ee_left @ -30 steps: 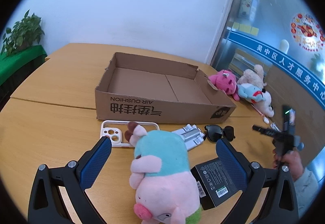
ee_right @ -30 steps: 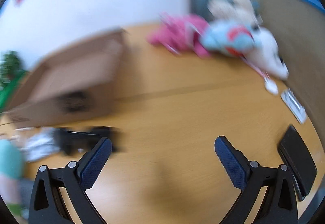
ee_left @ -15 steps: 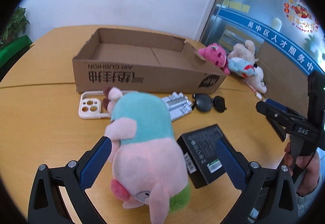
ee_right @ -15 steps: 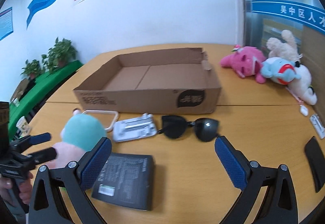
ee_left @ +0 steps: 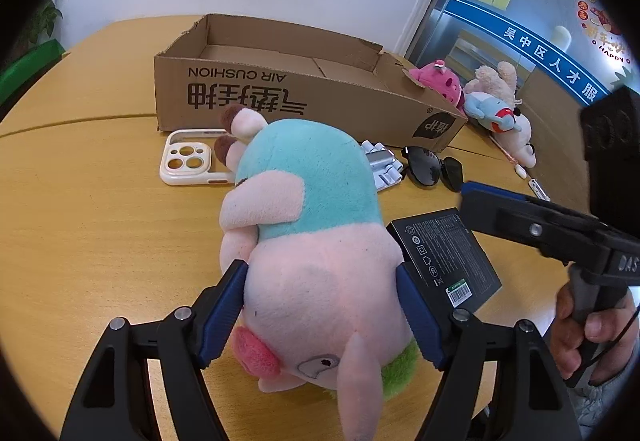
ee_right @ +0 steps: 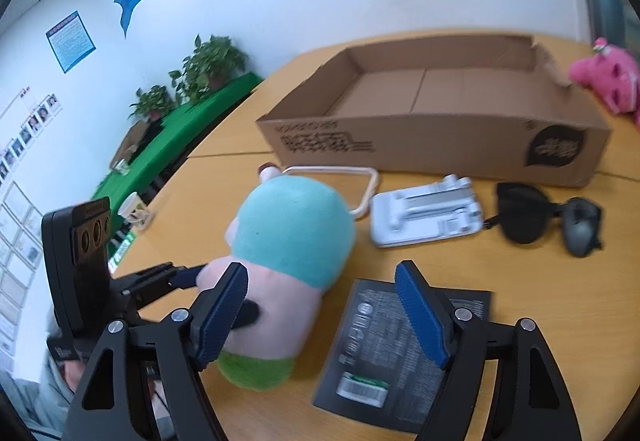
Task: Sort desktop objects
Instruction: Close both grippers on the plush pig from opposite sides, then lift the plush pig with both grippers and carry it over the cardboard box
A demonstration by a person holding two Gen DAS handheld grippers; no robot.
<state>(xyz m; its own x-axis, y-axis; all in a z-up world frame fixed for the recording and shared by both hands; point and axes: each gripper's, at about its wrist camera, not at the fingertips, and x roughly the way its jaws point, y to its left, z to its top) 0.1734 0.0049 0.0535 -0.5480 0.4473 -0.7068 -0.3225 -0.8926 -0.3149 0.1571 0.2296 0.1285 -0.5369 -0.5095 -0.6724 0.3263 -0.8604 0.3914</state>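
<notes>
A pink and teal plush pig [ee_left: 312, 241] lies on the wooden table [ee_left: 100, 225]; it also shows in the right wrist view [ee_right: 288, 253]. My left gripper [ee_left: 322, 311] is shut on the pig's pink body, pads pressed on both sides. My right gripper [ee_right: 322, 315] is open and empty, hovering over the black box [ee_right: 404, 353], which lies right of the pig [ee_left: 444, 261]. An open cardboard box [ee_left: 304, 89] stands behind.
A white phone case [ee_left: 188, 163], a white folding stand [ee_right: 426, 211] and black sunglasses [ee_right: 548, 219] lie in front of the cardboard box. Pink and white plush toys [ee_left: 492, 105] sit at the far right. Potted plants [ee_right: 200, 69] stand beyond the table's left edge.
My left gripper has moved forward and shut on the plush pig. My right gripper has swung left and narrowed, now over the black box beside the pig.
</notes>
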